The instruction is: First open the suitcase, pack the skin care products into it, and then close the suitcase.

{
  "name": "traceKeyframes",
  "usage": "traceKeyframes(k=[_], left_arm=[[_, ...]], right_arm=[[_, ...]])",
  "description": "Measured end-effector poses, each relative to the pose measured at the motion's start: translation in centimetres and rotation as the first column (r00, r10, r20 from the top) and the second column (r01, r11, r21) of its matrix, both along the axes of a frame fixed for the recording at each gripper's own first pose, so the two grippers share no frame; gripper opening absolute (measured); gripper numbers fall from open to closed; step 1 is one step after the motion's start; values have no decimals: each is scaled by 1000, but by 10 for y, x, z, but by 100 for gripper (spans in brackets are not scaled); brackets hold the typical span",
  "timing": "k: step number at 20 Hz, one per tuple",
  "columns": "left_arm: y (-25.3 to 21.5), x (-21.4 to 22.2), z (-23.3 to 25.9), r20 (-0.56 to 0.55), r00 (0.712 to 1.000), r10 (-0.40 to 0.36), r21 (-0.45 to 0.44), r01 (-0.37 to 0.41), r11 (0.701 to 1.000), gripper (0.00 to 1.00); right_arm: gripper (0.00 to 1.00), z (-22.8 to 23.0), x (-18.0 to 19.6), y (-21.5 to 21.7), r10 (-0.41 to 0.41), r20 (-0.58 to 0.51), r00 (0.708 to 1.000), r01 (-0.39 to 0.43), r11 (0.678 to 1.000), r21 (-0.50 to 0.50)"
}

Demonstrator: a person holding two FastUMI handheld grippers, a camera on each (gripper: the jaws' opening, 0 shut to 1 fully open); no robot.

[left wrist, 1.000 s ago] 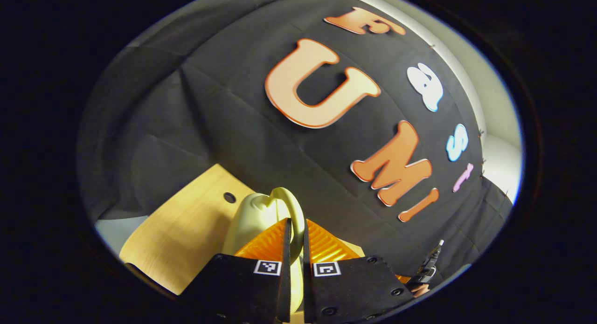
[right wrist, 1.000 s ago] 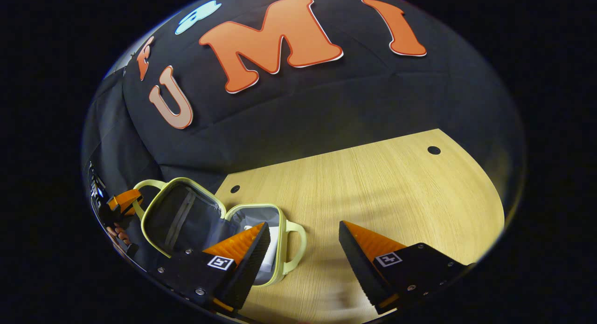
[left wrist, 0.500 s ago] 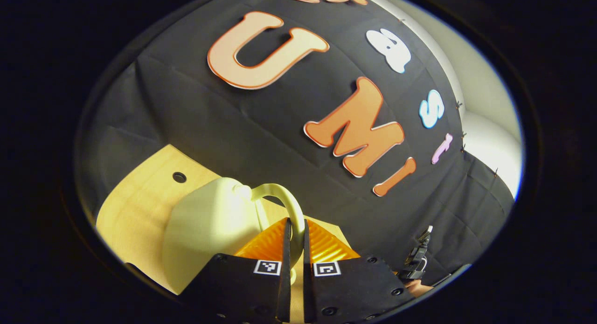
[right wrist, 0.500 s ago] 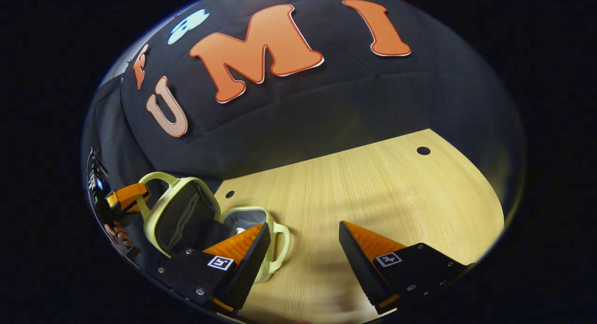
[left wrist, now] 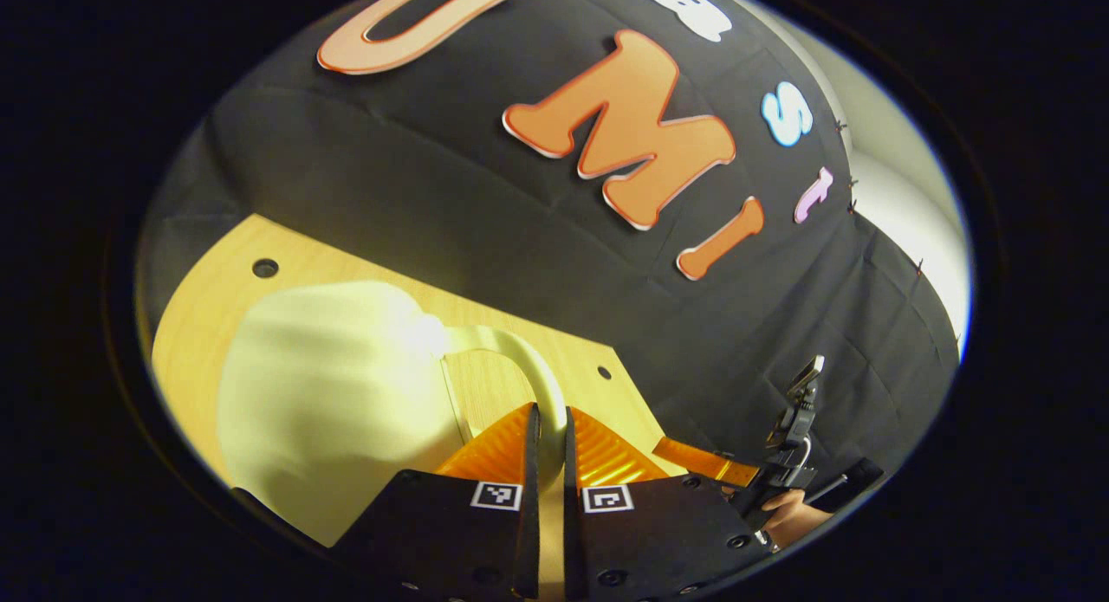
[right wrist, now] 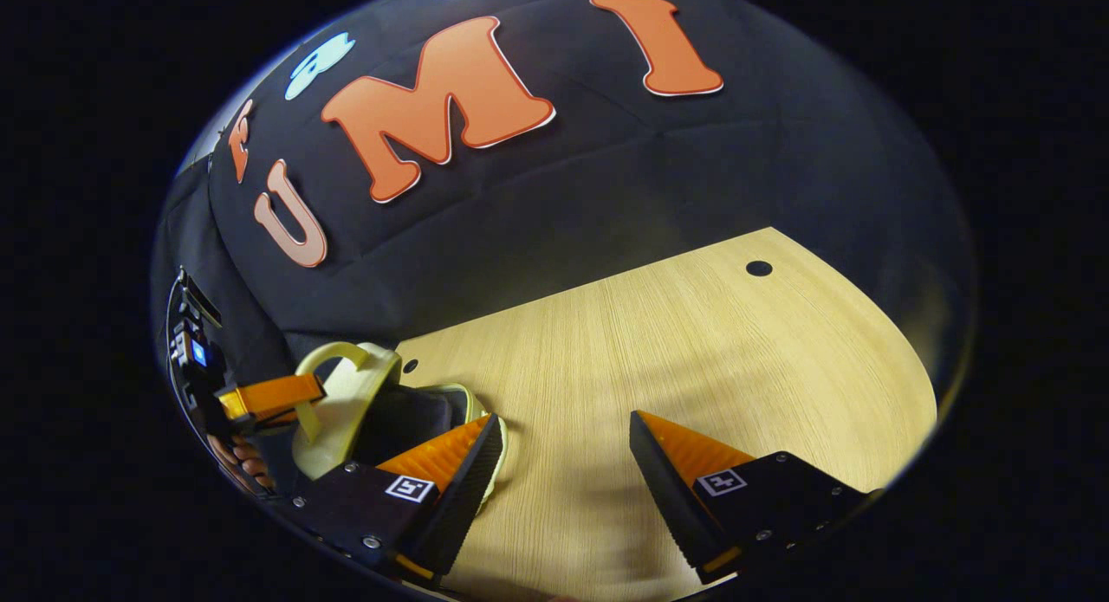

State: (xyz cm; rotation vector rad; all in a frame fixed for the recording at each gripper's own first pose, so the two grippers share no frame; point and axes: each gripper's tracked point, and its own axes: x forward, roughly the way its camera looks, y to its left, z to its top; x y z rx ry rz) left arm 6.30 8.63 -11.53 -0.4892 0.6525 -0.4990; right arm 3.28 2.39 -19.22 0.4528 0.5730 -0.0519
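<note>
The left gripper (left wrist: 548, 429), clamped on the lid handle (left wrist: 528, 368), holds the suitcase lid (left wrist: 338, 403) tilted just ahead, while the right gripper (right wrist: 567, 450) hangs spread apart beside it.

suitcase (right wrist: 346, 403) | pale yellow, small | lid half-shut | on table (right wrist: 693, 342)

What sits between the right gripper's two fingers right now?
Nothing but bare table: in the right gripper view, the right gripper is open, with the suitcase off beside one finger.

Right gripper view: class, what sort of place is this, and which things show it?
Probably a recording booth: a black cloth wall hangs behind a wooden table, where a hand-held gripper grips a small suitcase.
</note>
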Motion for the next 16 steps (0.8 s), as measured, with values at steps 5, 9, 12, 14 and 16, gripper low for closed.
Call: traceKeyframes(k=[5, 9, 12, 14, 16], left_arm=[[-30, -7, -40, -85, 995, -43, 66, 49, 997, 12], [-47, -21, -63, -146, 988, -49, 169, 74, 983, 12], [-55, -30, -79, -176, 984, -40, 249, 84, 965, 12], [-59, -35, -100, -198, 980, -13, 316, 76, 946, 12], [-64, -43, -122, -219, 976, -16, 381, 100, 919, 12]], right_arm=[[94, -11, -8, -14, -4, -23, 1000, 4, 1000, -15], [95, -16, -11, -20, -4, -34, 999, 4, 1000, 1], [95, -17, -10, -22, 0, -38, 999, 0, 1000, 7], [94, -17, -10, -25, 4, -39, 999, -3, 1000, 10], [95, -17, -11, -29, 7, -38, 999, -6, 1000, 6]])
